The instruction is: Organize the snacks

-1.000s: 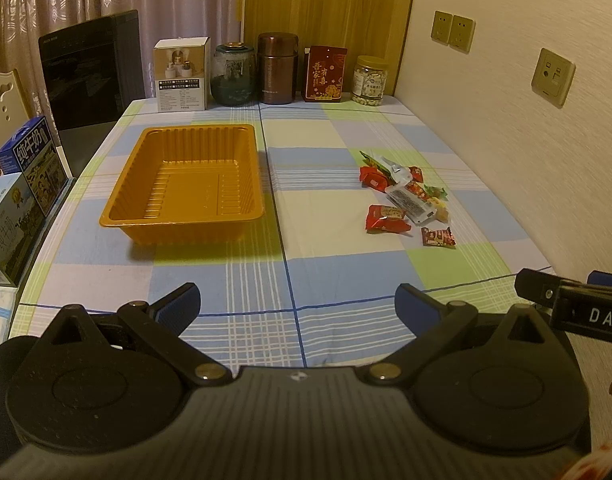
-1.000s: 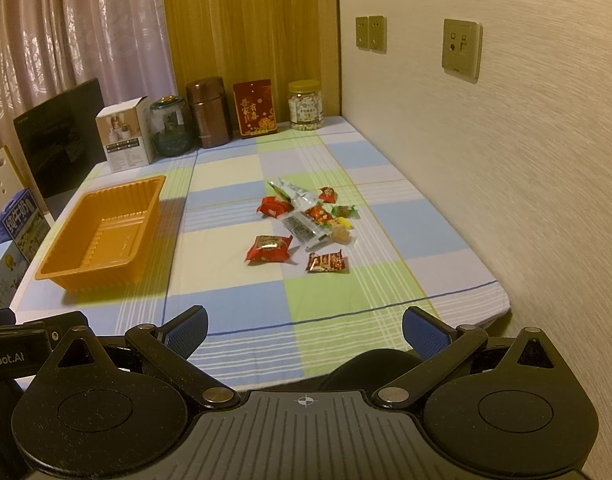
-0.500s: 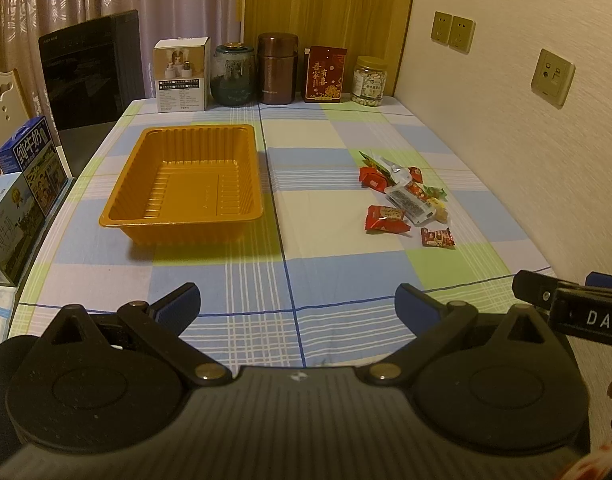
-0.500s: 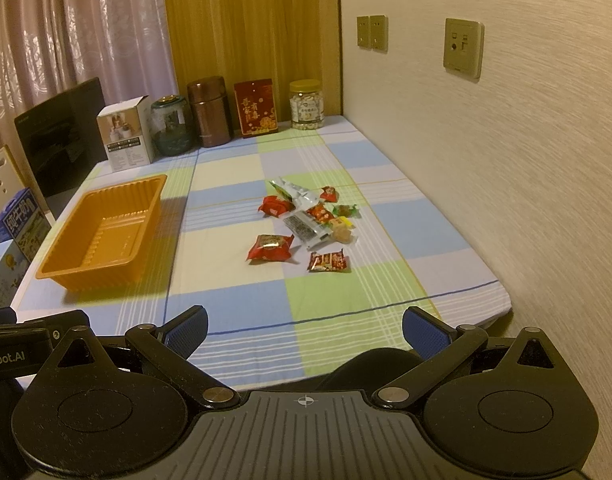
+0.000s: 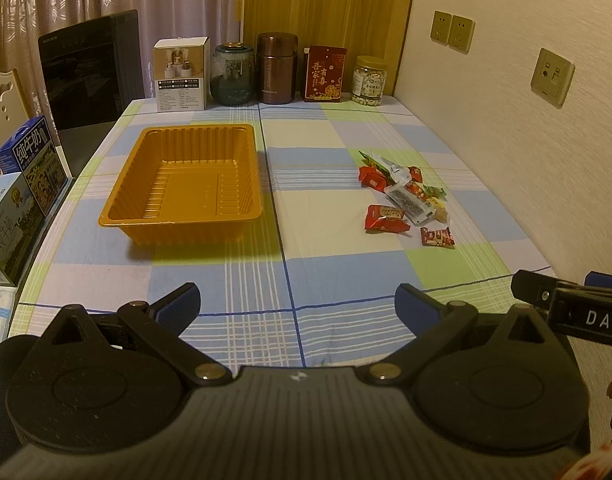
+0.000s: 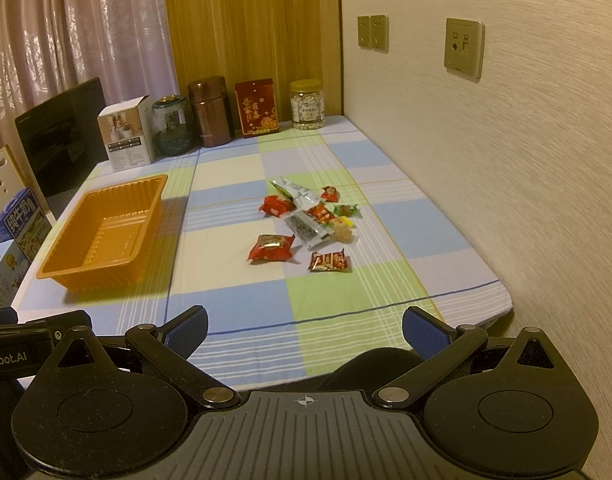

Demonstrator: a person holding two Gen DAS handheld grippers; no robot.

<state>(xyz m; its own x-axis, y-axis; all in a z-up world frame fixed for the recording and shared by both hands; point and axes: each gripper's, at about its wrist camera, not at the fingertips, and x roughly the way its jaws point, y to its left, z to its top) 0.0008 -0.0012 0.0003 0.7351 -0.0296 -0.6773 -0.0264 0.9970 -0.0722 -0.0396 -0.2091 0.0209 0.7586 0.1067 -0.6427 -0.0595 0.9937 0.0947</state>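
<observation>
Hovering above the near edge of the table [image 5: 346,280], the left gripper [image 5: 298,308] had its jaws spread wide, with nothing between the blue fingertips [image 5: 180,306]. The right gripper [image 6: 304,330] was held in the same condition: jaws fully apart, blue pads [image 6: 424,330] bare, no item gripped. Both units were positioned well short of any object on the checked tablecloth [image 6: 234,304].

The orange tray [image 5: 186,220] sat on the left half of the table, long side running away from the cameras, with no contents visible inside. It was well apart from the snacks.

The snacks [image 5: 402,196] lay in a loose cluster on the right half of the table, near the wall [image 6: 506,200]. The cluster comprised:
- a red wrapped snack [image 6: 272,247] on the near left side, slightly apart from the rest;
- a small red-brown packet [image 6: 329,261] nearest the table edge;
- a clear packet with dark print [image 6: 308,230] in the middle;
- a silver-and-green packet [image 6: 294,192] at the far end, beside another red packet [image 6: 275,205].

Along the far edge stood a white box [image 5: 181,74], a dark glass jar [image 5: 232,74], a brown canister [image 5: 276,68], a red box [image 5: 324,74] and a clear jar [image 5: 369,80]. Milk cartons [image 5: 22,184] stood off the left side of the table.
</observation>
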